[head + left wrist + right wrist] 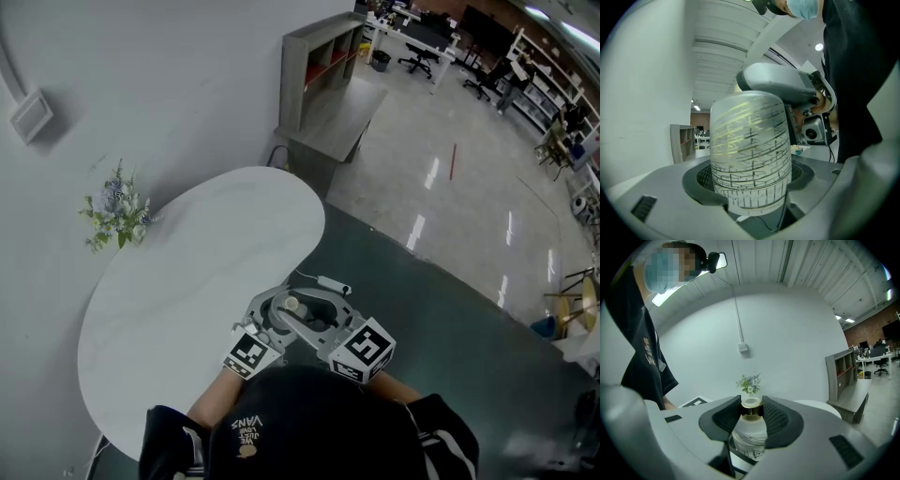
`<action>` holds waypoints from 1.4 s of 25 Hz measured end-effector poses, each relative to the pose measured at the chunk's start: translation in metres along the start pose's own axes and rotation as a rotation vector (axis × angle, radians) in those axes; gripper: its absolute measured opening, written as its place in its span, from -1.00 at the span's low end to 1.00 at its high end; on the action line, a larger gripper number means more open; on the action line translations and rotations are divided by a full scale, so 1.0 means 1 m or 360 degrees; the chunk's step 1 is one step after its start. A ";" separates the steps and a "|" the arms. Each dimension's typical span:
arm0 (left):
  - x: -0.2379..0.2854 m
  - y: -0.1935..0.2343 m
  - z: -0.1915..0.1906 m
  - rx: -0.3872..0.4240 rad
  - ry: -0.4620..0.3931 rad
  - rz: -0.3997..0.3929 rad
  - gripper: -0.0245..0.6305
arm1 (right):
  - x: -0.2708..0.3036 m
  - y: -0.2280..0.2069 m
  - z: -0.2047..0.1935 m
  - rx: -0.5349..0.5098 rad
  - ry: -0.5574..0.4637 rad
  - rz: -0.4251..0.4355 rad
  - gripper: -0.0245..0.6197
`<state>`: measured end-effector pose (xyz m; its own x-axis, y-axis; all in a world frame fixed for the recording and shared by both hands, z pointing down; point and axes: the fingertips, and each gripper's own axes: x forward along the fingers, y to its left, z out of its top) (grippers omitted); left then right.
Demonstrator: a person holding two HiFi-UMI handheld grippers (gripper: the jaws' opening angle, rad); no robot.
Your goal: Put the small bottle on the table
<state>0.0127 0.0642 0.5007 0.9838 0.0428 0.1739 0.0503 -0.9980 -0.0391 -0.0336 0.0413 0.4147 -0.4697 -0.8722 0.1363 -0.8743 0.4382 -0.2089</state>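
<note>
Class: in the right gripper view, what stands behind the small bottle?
A bunch of flowers shows above the small bottle, against the white wall; the bottle covers its base.

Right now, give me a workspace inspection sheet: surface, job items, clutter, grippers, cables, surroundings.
Surface: white oval table, set against the wall.
Job's things: bottle, upright, held off the table at its near edge, not yet set down.
Clutter: flowers at the table's wall side.
Grippers: left hand-held gripper shut on the bottle's body; right hand-held gripper shut on its neck.
Cables: white lead beside the grippers.
Surroundings: shelf, chairs, glossy floor.
</note>
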 end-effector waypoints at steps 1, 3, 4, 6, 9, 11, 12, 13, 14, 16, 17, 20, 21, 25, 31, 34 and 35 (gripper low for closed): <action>-0.001 0.007 0.000 -0.0004 -0.0001 -0.0005 0.19 | 0.007 -0.003 0.002 0.0000 -0.0001 -0.0003 -0.43; -0.003 0.019 -0.003 -0.0007 0.0002 -0.0018 0.19 | 0.019 -0.007 0.003 0.0006 -0.0004 -0.0010 -0.43; -0.004 0.026 -0.005 -0.0003 0.0007 -0.0024 0.19 | 0.026 -0.010 0.002 0.0009 -0.0005 -0.0013 -0.43; -0.005 0.039 -0.010 0.0001 0.0018 -0.0025 0.19 | 0.038 -0.016 0.002 0.0018 -0.0003 -0.0019 -0.43; -0.002 0.052 -0.011 -0.0032 -0.0001 -0.0016 0.19 | 0.049 -0.024 0.003 0.0005 0.0016 -0.0010 -0.43; 0.004 0.063 -0.012 -0.0036 -0.0010 -0.0008 0.19 | 0.057 -0.034 0.004 -0.0003 0.0017 -0.0001 -0.43; 0.007 0.070 -0.013 -0.0031 -0.0012 -0.0001 0.19 | 0.061 -0.040 0.005 -0.0004 0.0012 0.0003 -0.43; 0.011 0.077 -0.014 -0.0024 -0.0015 0.0006 0.19 | 0.064 -0.047 0.005 -0.0003 0.0006 0.0008 -0.43; 0.015 0.084 -0.014 -0.0018 -0.0019 0.0017 0.19 | 0.068 -0.054 0.006 -0.0004 0.0003 0.0015 -0.43; 0.025 0.099 -0.013 -0.0015 -0.0028 0.0050 0.19 | 0.075 -0.069 0.010 -0.0013 0.0011 0.0043 -0.43; 0.030 0.108 -0.012 -0.0017 -0.0032 0.0072 0.19 | 0.079 -0.076 0.013 -0.0021 0.0017 0.0063 -0.43; 0.045 0.133 -0.012 -0.0026 -0.0032 0.0136 0.20 | 0.092 -0.099 0.019 -0.0035 0.0040 0.0116 -0.44; 0.051 0.141 -0.013 -0.0029 -0.0023 0.0154 0.20 | 0.096 -0.108 0.019 -0.0030 0.0049 0.0127 -0.44; 0.073 0.171 -0.017 -0.0044 0.0005 0.0233 0.20 | 0.110 -0.140 0.023 -0.0033 0.0080 0.0182 -0.44; 0.103 0.209 -0.026 -0.0088 0.0043 0.0336 0.20 | 0.129 -0.185 0.022 -0.0035 0.0121 0.0275 -0.44; 0.114 0.227 -0.036 -0.0134 0.0076 0.0399 0.20 | 0.140 -0.205 0.016 -0.0019 0.0149 0.0300 -0.44; 0.116 0.232 -0.039 -0.0153 0.0084 0.0427 0.20 | 0.143 -0.212 0.014 -0.0012 0.0158 0.0305 -0.44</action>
<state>0.1321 -0.1643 0.5504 0.9493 -0.2236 0.2211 -0.2298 -0.9732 0.0025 0.0862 -0.1798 0.4647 -0.6370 -0.7472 0.1894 -0.7684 0.5961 -0.2328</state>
